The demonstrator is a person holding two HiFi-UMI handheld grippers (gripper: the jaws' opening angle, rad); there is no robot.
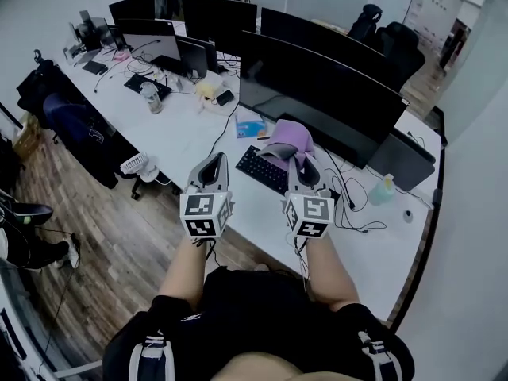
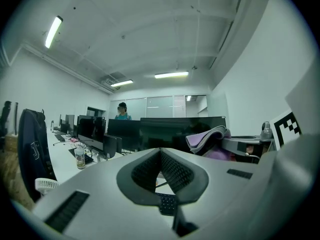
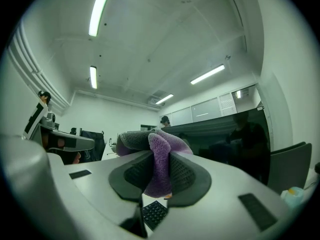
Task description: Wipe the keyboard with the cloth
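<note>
A black keyboard (image 1: 266, 169) lies on the white desk (image 1: 198, 133) in front of a wide dark monitor (image 1: 321, 94). My right gripper (image 1: 300, 163) hovers over the keyboard's right half, shut on a purple cloth (image 1: 284, 143) that bunches above its jaws. In the right gripper view the cloth (image 3: 161, 166) hangs pinched between the pads, with keys (image 3: 154, 213) below. My left gripper (image 1: 213, 169) stays left of the keyboard, jaws closed together with nothing in them. In the left gripper view the cloth (image 2: 210, 138) shows to the right.
A blue item (image 1: 250, 128) and a cable lie behind the keyboard. A bottle (image 1: 381, 189) stands at the right end of the desk, a jar (image 1: 152, 98) further left. More monitors line the back. A small fan (image 1: 136, 165) sits on the wooden floor beside the desk edge.
</note>
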